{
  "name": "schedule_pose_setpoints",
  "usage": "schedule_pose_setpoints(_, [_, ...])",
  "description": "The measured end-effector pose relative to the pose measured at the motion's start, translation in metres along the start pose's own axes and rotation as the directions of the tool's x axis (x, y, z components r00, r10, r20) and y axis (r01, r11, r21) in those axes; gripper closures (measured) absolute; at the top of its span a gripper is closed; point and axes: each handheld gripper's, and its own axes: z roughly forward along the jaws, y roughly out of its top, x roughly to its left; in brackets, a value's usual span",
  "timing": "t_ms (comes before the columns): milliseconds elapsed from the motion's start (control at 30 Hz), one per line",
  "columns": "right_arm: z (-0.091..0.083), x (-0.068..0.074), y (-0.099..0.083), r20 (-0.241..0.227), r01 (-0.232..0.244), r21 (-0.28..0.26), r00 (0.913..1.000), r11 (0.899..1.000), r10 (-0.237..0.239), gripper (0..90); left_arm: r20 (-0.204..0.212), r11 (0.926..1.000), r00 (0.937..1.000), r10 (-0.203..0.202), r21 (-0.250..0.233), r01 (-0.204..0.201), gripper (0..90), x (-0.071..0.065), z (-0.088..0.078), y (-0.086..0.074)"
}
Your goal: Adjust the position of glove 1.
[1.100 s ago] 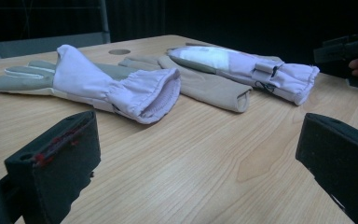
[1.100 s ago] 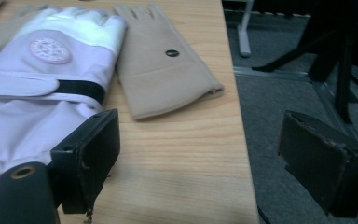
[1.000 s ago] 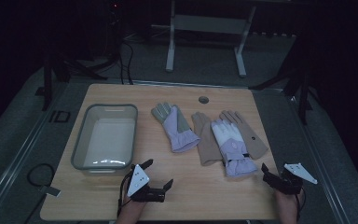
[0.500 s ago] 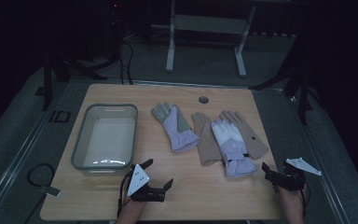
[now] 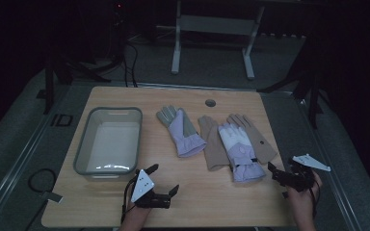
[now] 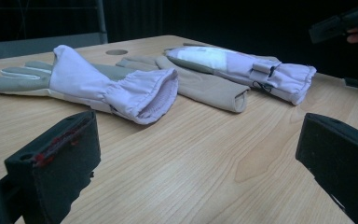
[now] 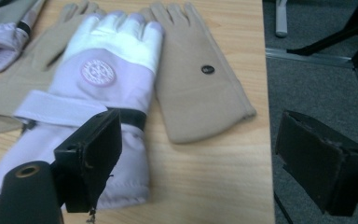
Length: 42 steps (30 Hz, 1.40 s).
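Dark room all around, with grey floor and metal stand legs showing at the top of the high view. Wooden table [image 5: 101,211] sitting in the middle of that frame, lit softly.

Left gripper [image 5: 166,180] hovering low over the table's near edge, at the bottom centre-left of the high view, jaws standing wide apart and holding nothing. Right gripper [image 5: 275,174] hanging at the lower right of the frame, just past the table's right edge, jaws also wide apart and empty. One jaw lying over the white and purple glove [image 7: 102,74] in the right gripper view, the other jaw sitting over the grey floor.

Four gloves lying flat in the middle of the table. Grey and purple glove [image 5: 180,130] resting left of centre, fingers pointing to the top of the frame, its frilly cuff [image 6: 144,93] opening toward the left gripper in the left gripper view. White and purple glove lying right of centre, on top of two tan gloves. One tan glove [image 5: 212,144] peeking out on its left side, the other tan glove [image 7: 196,79] peeking out on its right side, a small dark button [image 7: 208,69] showing on it.

Clear plastic bin [image 5: 83,144] sitting at the left of the table, well apart from the gloves. Small round hole [image 5: 210,103] showing near the table's far edge.
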Motion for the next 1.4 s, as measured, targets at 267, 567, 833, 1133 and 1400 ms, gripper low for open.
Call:
schedule_pose_setpoints(267, [-0.001,0.006,0.024,-0.045,-0.042,-0.021,0.9982,0.999,0.041,11.4,0.003,1.0,1.0,0.002,0.004,-0.002,0.0,0.0,0.0,0.0])
schedule_pose_setpoints(567, [0.003,0.02,0.055,-0.091,0.012,-0.022,0.9958,1.0,-0.013,13.3,0.002,1.0,1.0,0.001,0.004,-0.001,0.0,0.0,0.0,0.0])
schedule_pose_setpoints(833, [0.012,0.033,0.077,-0.127,0.052,-0.019,0.9904,0.998,-0.054,14.7,0.008,1.0,1.0,-0.006,0.003,0.006,0.0,0.0,0.0,0.0])
schedule_pose_setpoints(1133, [0.023,0.051,0.094,-0.15,0.105,-0.006,0.9832,0.994,-0.105,15.8,0.017,0.9999,0.9998,-0.011,0.004,0.011,0.0,0.0,0.0,0.0])
schedule_pose_setpoints(1400, [0.04,0.075,0.107,-0.208,0.152,0.009,0.9672,0.988,-0.147,21.8,0.01,0.9999,0.9999,-0.011,0.002,0.011,0.0,0.0,0.0,0.0])
